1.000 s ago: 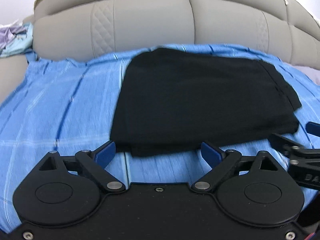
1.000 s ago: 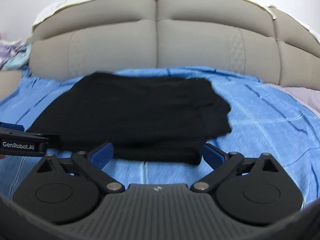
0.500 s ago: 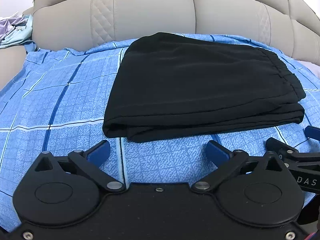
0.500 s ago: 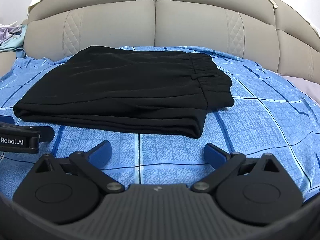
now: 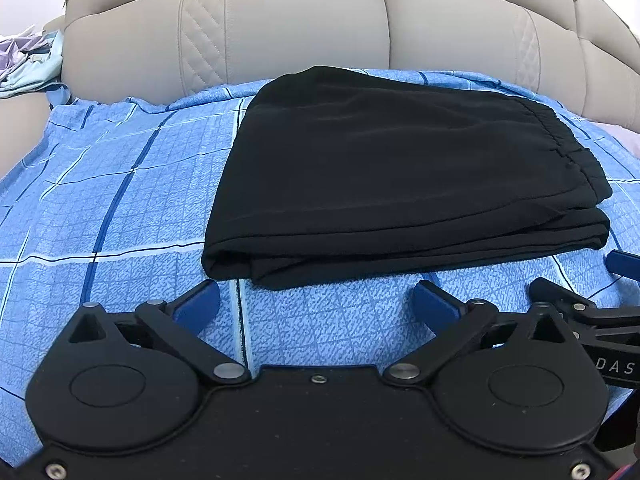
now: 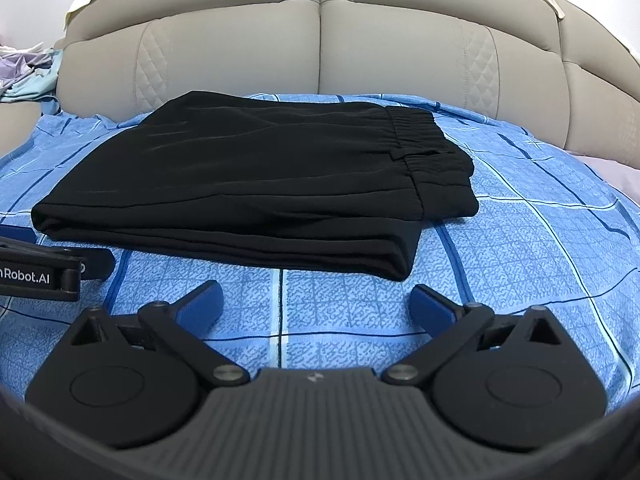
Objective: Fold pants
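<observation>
Both grippers, left & right, gape empty before folded pants; "Robot.AI", "DAS" legible.

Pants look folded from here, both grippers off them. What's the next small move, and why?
Probably just draw both grippers back and stop. The black pants lie in a compact stack on the blue sheet, waistband on top, edges fairly even. The left gripper and right gripper are open, with only sheet between their fingers, so nothing seems left to grab.
</observation>
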Motion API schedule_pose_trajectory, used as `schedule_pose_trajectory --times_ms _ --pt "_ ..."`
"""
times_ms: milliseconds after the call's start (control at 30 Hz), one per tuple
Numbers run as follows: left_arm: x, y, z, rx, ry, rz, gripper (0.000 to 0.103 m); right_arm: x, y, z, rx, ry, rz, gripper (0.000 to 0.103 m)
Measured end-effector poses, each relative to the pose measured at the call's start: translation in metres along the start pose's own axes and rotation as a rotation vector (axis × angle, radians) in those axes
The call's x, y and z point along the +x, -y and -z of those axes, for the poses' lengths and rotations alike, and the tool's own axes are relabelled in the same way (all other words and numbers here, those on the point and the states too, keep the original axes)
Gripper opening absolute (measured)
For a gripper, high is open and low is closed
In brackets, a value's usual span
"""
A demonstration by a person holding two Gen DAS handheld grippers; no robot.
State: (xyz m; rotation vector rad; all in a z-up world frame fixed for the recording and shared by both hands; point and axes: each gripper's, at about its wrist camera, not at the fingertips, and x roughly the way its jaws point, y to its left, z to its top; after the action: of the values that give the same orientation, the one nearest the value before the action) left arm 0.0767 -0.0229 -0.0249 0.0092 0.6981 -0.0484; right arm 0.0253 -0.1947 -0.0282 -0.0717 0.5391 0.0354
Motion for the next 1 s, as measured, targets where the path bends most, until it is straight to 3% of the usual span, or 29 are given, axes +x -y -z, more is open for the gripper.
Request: schedule_pose_trajectory --times_ms 1000 --pt "0.0005 0.0005 0.0002 -0.008 0.001 -0.005 0.103 0.0004 -0.0008 0.0011 0.002 0.004 0.004 0.103"
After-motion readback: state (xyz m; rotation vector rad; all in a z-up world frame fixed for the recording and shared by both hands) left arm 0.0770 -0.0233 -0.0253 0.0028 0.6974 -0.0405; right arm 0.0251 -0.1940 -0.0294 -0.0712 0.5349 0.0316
